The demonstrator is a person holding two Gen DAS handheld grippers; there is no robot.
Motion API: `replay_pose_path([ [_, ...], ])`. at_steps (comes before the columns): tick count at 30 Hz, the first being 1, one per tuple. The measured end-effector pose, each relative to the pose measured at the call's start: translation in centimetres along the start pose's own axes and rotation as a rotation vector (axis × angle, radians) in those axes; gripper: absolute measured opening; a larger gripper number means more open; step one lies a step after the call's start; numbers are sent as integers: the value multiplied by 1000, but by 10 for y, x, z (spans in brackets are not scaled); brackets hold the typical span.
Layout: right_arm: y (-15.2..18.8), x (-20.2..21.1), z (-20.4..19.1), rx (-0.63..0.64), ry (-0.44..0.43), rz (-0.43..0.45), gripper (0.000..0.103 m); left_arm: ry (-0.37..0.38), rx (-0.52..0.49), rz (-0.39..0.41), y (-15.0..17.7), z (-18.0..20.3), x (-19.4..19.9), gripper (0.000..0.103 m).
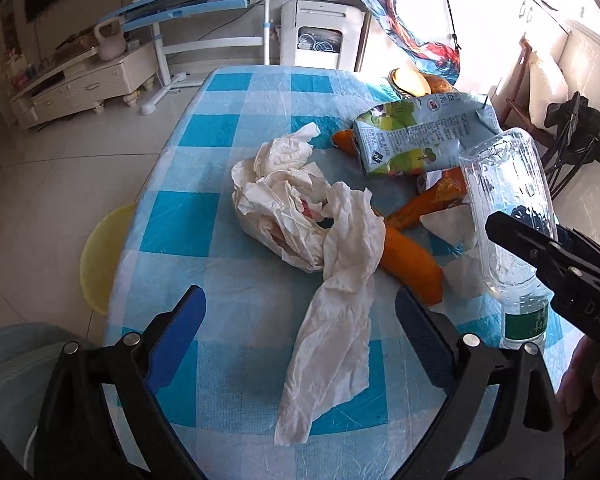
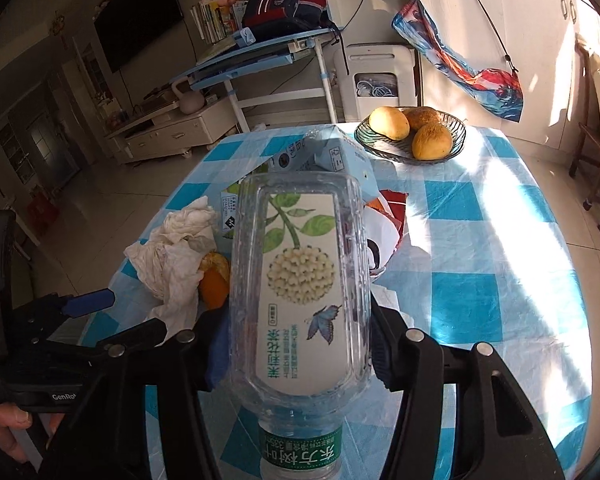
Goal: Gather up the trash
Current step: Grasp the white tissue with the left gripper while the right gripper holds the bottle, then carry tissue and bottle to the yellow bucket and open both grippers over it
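My left gripper [image 1: 298,304] is open just above the checked tablecloth [image 1: 204,216], and the long tail of a crumpled white tissue [image 1: 300,220] lies between its blue pads without touching them. Behind the tissue lie an orange wrapper [image 1: 412,260] and a flattened drink carton [image 1: 416,136]. My right gripper [image 2: 300,344] is shut on a clear plastic bottle [image 2: 300,280] with a flower label and a green band at the neck. The bottle is tilted, base away from me, above the table. In the left wrist view that bottle [image 1: 508,184] and the right gripper [image 1: 512,232] show at the right.
A glass bowl [image 2: 380,148] of yellow fruit stands at the table's far side. A red and white wrapper [image 2: 388,216] lies behind the bottle. A yellow basin [image 1: 100,260] sits on the floor left of the table. A dark chair [image 2: 596,152] stands at the right.
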State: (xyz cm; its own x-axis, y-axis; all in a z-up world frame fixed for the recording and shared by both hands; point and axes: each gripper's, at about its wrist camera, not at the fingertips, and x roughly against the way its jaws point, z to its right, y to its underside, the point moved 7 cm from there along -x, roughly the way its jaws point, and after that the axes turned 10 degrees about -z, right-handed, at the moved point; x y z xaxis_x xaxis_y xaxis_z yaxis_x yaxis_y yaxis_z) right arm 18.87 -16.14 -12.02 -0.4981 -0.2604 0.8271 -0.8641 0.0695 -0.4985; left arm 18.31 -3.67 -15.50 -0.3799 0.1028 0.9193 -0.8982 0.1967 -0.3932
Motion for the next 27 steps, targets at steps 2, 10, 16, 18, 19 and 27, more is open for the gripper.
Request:
replay_pose_path([
  [2,0,3,1,-2,-13,5,55,-36,-50,2,1,8,-7,60],
  [10,-4,23,-1,-43,-101,37,55,94,-137,22,12,21,16,7],
  [16,1,37,-19,-36,-183,77,55,177,-102,121,14,-1,60,7],
  [18,-1,37,-29,-23,-198,78,55,165,-65,148,7,-20,72,7],
  [19,-1,36,-34,-18,-207,77,55,158,-42,160,4,-31,78,7],
  [27,-14,21,-100,52,-292,65,55,70,214,143,-9,-153,85,7],
])
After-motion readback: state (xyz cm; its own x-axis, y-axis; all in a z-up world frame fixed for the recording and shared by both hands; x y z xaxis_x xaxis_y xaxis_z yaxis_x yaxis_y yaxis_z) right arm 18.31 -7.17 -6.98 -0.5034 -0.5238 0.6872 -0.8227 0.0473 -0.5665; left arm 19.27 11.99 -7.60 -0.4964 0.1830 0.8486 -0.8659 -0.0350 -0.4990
